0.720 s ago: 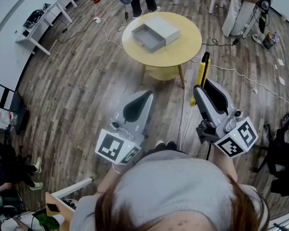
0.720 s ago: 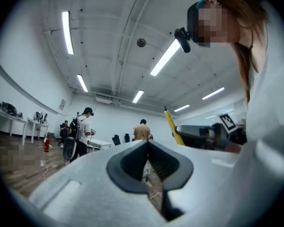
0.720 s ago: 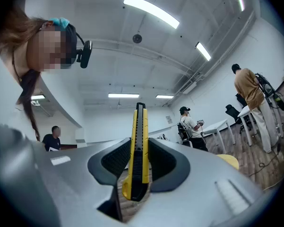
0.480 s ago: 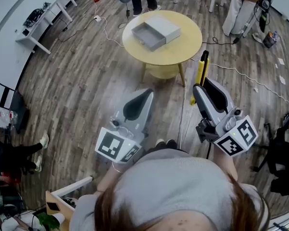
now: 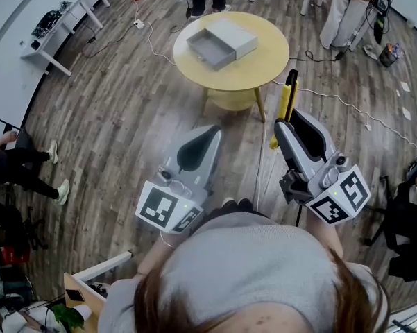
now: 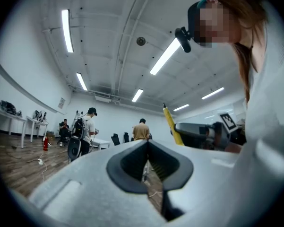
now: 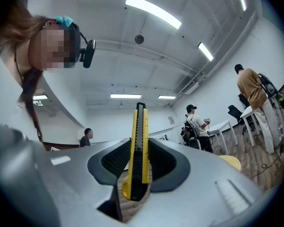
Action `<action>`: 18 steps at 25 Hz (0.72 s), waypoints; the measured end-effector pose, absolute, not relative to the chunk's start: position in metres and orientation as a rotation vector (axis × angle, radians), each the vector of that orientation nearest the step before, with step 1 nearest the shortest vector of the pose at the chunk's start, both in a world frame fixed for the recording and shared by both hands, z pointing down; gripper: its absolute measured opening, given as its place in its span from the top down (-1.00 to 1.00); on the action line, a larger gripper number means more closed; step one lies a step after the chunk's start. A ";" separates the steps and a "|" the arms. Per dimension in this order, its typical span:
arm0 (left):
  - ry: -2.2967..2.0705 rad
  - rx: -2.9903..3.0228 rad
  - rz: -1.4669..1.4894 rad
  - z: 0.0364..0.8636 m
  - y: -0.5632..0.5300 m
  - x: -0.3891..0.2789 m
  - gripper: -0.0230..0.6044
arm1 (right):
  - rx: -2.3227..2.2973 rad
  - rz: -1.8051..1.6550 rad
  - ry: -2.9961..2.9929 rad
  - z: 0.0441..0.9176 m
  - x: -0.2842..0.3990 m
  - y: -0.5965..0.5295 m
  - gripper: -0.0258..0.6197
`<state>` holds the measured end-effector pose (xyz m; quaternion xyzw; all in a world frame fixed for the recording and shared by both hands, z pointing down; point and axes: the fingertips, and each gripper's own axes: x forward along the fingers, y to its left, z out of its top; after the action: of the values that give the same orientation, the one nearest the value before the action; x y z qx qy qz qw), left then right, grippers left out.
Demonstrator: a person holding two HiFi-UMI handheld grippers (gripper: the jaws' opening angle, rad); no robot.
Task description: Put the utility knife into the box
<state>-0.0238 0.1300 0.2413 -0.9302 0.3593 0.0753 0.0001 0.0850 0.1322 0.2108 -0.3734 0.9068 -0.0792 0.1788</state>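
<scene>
The right hand-held gripper (image 5: pixel 284 125) is clamping the yellow-and-black plastic utility knife (image 5: pixel 286 97) between its jaws. The knife is pointing forward over the grey wooden plank floor (image 5: pixel 125 130), well apart from the grey open rectangular box (image 5: pixel 220 41). Compared with the earlier pictures, the round yellow wooden table (image 5: pixel 264 71) carrying the box is sitting slightly more to the left in the head view. The left gripper (image 5: pixel 209 136) is closed and empty. A white cable (image 5: pixel 347 106) is lying near the table. Black-and-white square markers (image 5: pixel 336 200) are showing on both grippers' cubes.
</scene>
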 end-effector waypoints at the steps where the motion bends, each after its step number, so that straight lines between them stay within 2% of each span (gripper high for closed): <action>1: 1.128 -2.922 0.236 0.242 0.131 -0.021 0.92 | -1.044 -0.240 2.556 0.211 0.087 0.133 0.55; 18: 1.252 -2.860 0.287 0.255 0.123 -0.027 0.92 | -1.012 -0.321 2.580 0.235 0.096 0.116 0.55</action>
<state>-0.0265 0.1232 0.2548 -0.9122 0.3994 0.0914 0.0032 0.0965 0.1163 0.2349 -0.3571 0.9105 -0.1134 0.1749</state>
